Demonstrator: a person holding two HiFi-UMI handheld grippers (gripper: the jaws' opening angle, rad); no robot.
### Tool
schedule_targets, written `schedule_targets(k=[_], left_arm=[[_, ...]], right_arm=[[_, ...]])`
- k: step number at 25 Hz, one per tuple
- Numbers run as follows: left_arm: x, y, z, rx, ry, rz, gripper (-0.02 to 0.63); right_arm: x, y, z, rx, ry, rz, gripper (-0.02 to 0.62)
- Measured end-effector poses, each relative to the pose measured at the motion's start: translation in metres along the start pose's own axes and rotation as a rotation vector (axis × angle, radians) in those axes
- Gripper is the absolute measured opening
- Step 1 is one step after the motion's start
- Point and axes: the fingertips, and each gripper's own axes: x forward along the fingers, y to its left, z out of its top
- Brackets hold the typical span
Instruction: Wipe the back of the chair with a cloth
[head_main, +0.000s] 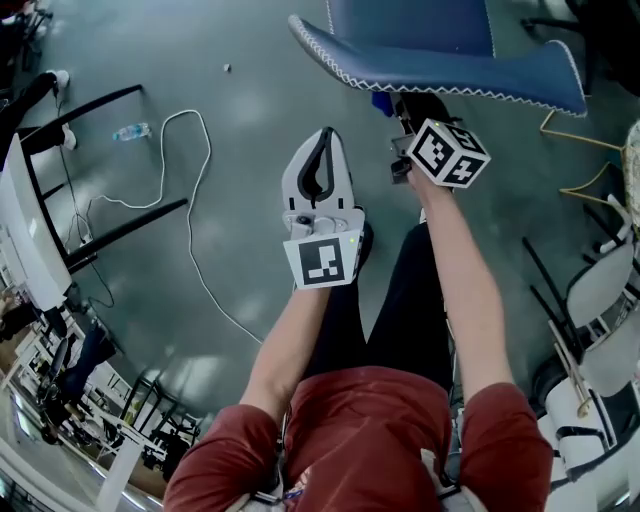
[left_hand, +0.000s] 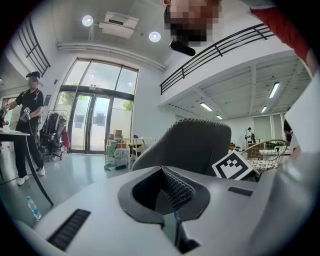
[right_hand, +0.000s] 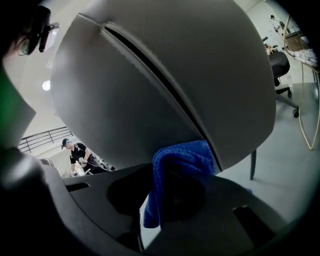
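The blue chair (head_main: 440, 50) with white stitching fills the top of the head view. In the gripper views its back (right_hand: 165, 85) looks grey. My right gripper (right_hand: 172, 192) is shut on a blue cloth (right_hand: 180, 162) whose top is pressed against the lower edge of the chair back. In the head view a bit of this cloth (head_main: 383, 102) shows under the chair's edge, just beyond the right gripper's marker cube (head_main: 447, 152). My left gripper (head_main: 326, 135) is shut with nothing in it, held to the left of and short of the chair (left_hand: 192, 142).
A white cable (head_main: 165, 165) and a water bottle (head_main: 131, 131) lie on the floor at the left, by a black table frame (head_main: 95, 165). Stacked chairs (head_main: 600, 300) crowd the right. A person (left_hand: 29, 125) stands by a table far off.
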Motion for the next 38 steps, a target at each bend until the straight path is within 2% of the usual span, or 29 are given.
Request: schedule_targets(k=[5,9,14,19,23,31,38], left_arm=[[-0.019,-0.005,0.043,0.035,0.009,-0.012,0.012],[-0.054,-0.019,0.077,0.039,0.044,-0.039,0.014],[-0.077,-0.027,0.117,0.047,0.087,-0.033,0.014],[-0.092,-0.038,0.153,0.032,0.036,-0.025,0.014],[-0.097,-0.047,0.172,0.031,0.004,-0.026,0.013],[-0.108,-0.027,0.174,0.021,0.003,-0.023,0.014],[-0.093,0.014,0.128,0.017,0.047,-0.062,0.014]], right_arm=[[-0.033,0.044,0.037,-0.01,-0.011,0.063,0.06],[-0.076,0.073,0.052,-0.007,0.006,0.071,0.06],[-0.106,0.112,0.077,-0.029,0.021,0.097,0.06],[-0.133,0.15,0.103,-0.033,0.006,0.145,0.06],[-0.138,0.154,0.11,-0.051,0.03,0.135,0.06],[-0.14,0.154,0.099,-0.04,0.023,0.096,0.06],[-0.106,0.137,0.036,0.039,0.038,0.011,0.06]])
